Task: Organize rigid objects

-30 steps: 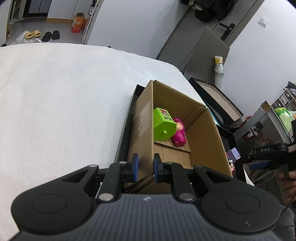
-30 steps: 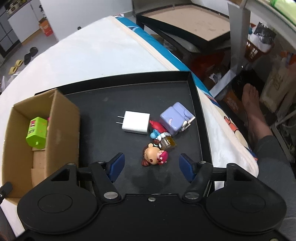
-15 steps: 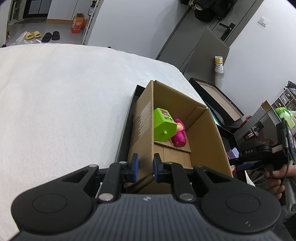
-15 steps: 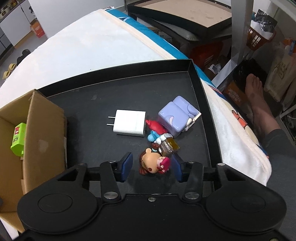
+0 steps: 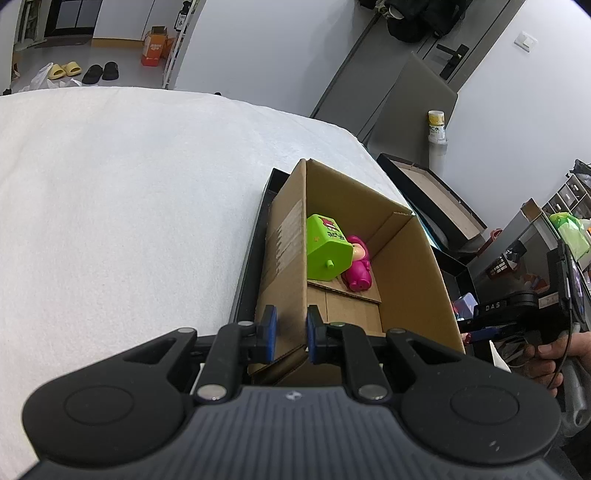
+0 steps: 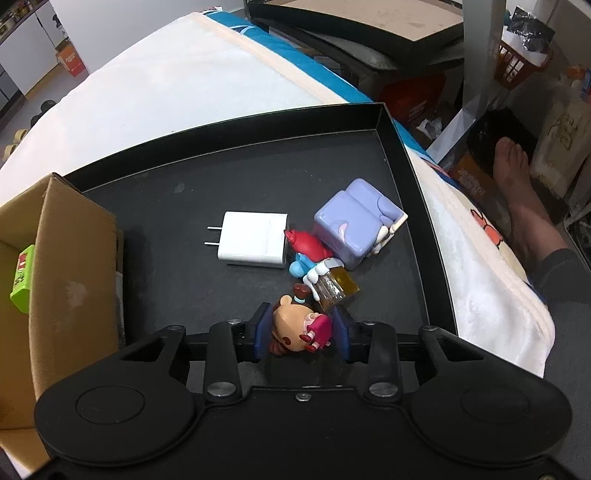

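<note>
My left gripper (image 5: 290,334) is shut on the near wall of an open cardboard box (image 5: 406,266). Inside the box lie a green block toy (image 5: 327,249) and a pink figure (image 5: 358,269). My right gripper (image 6: 300,334) points down into a black tray (image 6: 258,166). Its jaws are closing, and both pads press a small doll figurine (image 6: 291,325) with a tan head and a red dress. Further along the tray lie a white charger plug (image 6: 253,240), a red and blue figure (image 6: 308,253), a lilac cube toy (image 6: 354,221) and a small amber bottle (image 6: 338,290).
The tray and box rest on a bed with a white blanket (image 5: 129,203). A person's bare foot (image 6: 517,177) stands on the floor right of the bed. A black framed board (image 6: 369,22) and cluttered shelves lie beyond the bed's far edge.
The right gripper came down over the doll figurine and its jaws narrowed from wide apart until they touch it. The left gripper and box stayed still.
</note>
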Demonstrator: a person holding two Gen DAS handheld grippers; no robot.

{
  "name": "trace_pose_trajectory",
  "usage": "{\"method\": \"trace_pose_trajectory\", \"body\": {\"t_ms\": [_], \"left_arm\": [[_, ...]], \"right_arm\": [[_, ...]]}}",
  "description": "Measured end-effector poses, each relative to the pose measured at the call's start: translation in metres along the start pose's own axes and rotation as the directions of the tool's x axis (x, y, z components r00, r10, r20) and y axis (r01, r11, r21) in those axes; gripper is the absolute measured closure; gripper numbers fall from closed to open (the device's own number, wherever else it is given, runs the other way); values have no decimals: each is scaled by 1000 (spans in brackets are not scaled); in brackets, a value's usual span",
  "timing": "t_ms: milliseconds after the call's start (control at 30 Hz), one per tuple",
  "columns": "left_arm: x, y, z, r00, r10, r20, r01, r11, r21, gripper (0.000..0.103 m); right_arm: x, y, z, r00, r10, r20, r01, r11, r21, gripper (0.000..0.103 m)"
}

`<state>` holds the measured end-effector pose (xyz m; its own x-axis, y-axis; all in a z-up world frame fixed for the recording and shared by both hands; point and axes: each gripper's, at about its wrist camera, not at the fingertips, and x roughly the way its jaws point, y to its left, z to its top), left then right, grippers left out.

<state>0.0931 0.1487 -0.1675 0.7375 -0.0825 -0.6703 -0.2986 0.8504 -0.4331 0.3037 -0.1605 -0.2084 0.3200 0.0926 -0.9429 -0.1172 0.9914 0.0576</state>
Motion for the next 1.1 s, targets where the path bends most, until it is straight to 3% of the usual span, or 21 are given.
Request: {"method": "trace_pose_trajectory", "body": {"t_ms": [567, 1100], "left_arm": [[2, -1, -1, 1000, 1, 0, -1, 1000, 5, 89], [2, 0, -1, 1000, -3, -1, 3, 1000, 0, 89]], "right_arm": [[-40, 13, 5, 998, 29, 47, -27, 998, -49, 68], [-82, 52, 14, 991, 87, 98, -74, 989, -127, 68]]}}
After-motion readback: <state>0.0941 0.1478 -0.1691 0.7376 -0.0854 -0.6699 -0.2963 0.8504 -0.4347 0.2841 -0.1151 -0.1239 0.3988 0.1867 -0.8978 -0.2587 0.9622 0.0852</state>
